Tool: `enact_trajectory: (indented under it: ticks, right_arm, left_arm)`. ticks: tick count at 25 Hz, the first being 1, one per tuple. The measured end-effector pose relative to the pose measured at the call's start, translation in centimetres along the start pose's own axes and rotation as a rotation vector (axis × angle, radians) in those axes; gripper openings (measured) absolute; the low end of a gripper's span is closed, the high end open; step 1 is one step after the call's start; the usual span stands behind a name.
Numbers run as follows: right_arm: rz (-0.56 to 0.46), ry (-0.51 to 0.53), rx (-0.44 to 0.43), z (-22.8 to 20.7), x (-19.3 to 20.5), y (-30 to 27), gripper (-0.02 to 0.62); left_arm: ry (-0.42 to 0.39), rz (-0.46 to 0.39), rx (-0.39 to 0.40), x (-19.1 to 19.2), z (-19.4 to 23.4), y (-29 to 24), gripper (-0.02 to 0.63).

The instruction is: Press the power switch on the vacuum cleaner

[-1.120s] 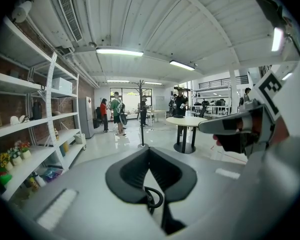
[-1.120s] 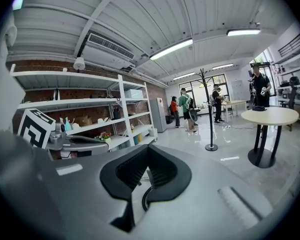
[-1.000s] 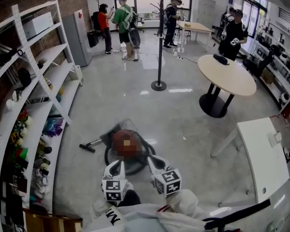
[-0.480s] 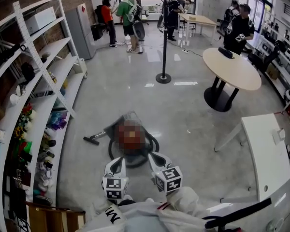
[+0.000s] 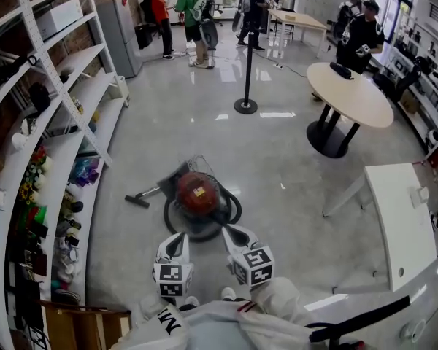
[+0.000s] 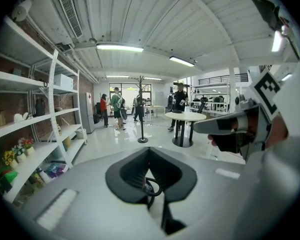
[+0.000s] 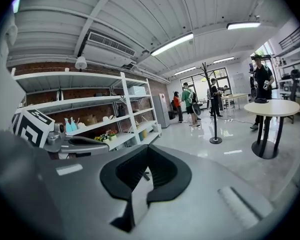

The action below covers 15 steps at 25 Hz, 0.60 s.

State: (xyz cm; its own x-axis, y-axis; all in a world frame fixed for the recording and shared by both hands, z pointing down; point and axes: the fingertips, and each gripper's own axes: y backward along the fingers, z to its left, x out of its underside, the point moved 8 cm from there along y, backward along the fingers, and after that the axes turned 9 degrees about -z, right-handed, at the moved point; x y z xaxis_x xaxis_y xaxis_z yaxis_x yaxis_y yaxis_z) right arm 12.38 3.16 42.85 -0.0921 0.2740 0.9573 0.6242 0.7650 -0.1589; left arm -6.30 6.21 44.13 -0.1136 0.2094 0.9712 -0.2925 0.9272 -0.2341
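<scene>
The vacuum cleaner (image 5: pixel 198 193) is a round red canister on the floor, ringed by its black hose (image 5: pixel 232 208), with the floor nozzle (image 5: pixel 137 200) lying to its left. My left gripper (image 5: pixel 179 236) and right gripper (image 5: pixel 228 231) hover side by side just short of it, both pointing at it and apart from it. Each has its jaws closed together with nothing between them. In the left gripper view a loop of black hose (image 6: pixel 153 186) shows through the slot below the left gripper (image 6: pixel 149 150). The right gripper (image 7: pixel 146 147) looks along the floor. No switch is distinguishable.
White shelving (image 5: pixel 62 115) full of small items runs along the left. A coat stand (image 5: pixel 247 57), a round table (image 5: pixel 349 93) and a white table (image 5: pixel 398 214) stand ahead and right. Several people (image 5: pixel 192 6) are at the far end.
The vacuum cleaner now sits a little farther ahead of the grippers in the head view. Both grippers keep about the same pose and stay shut.
</scene>
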Motion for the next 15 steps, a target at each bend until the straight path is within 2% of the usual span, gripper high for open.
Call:
enact_trajectory:
  ticks: [15]
  right_arm:
    - [0.003,0.012,0.085,9.1,1.8,-0.6,0.0]
  left_arm:
    - [0.025,-0.024,0.083,1.4,5.8,6.2,0.0]
